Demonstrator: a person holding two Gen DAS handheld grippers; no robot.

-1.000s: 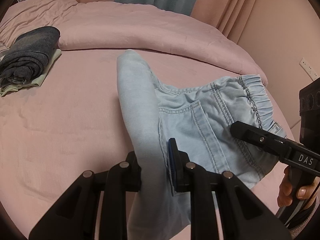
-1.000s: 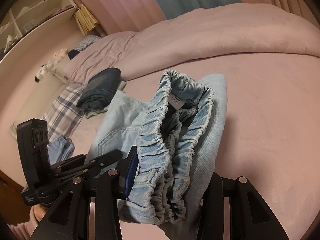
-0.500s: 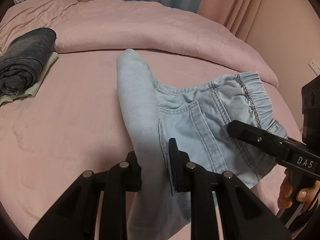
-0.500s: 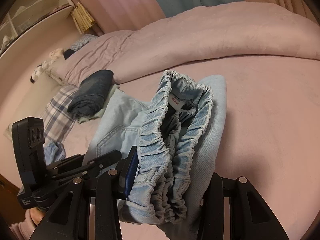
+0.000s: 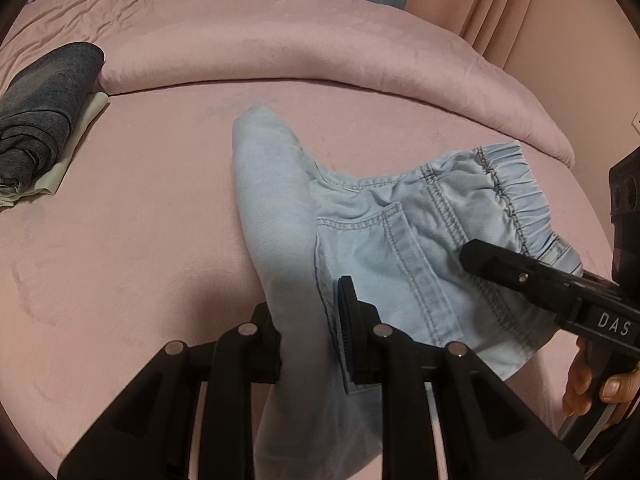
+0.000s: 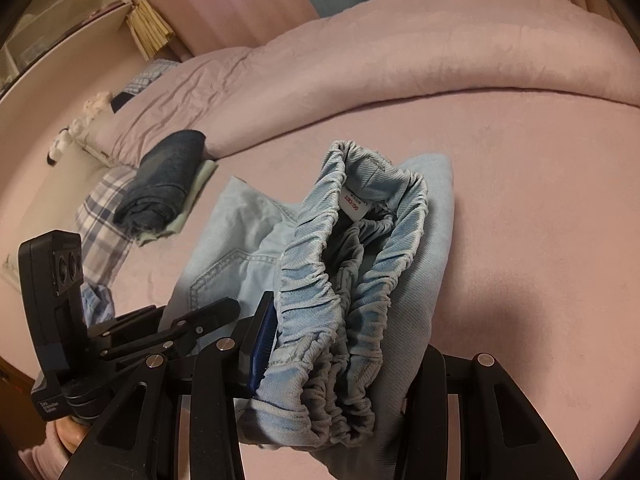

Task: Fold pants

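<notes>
Light blue denim pants [image 5: 400, 240] hang folded just above the pink bed sheet [image 5: 140, 240]. My left gripper [image 5: 306, 320] is shut on the folded leg part, which runs up and away between its fingers. In the right wrist view, my right gripper [image 6: 348, 344] is shut on the bunched elastic waistband [image 6: 320, 280], whose white size label [image 6: 354, 202] faces up. Each gripper shows in the other's view: the right gripper [image 5: 520, 276] lies over the waistband side, and the left gripper [image 6: 192, 320] sits at the lower left by the back pocket.
A dark folded garment [image 5: 40, 112] lies on a pale cloth at the left of the bed, shown also as the dark folded garment [image 6: 164, 184]. A rolled pink duvet [image 5: 320, 52] crosses the far side. A plaid pillow [image 6: 100, 216] and shelves [image 6: 60, 32] stand beyond.
Both grippers have carried the pants a little across the bed and lower toward the sheet. Both grips on the cloth look unchanged.
</notes>
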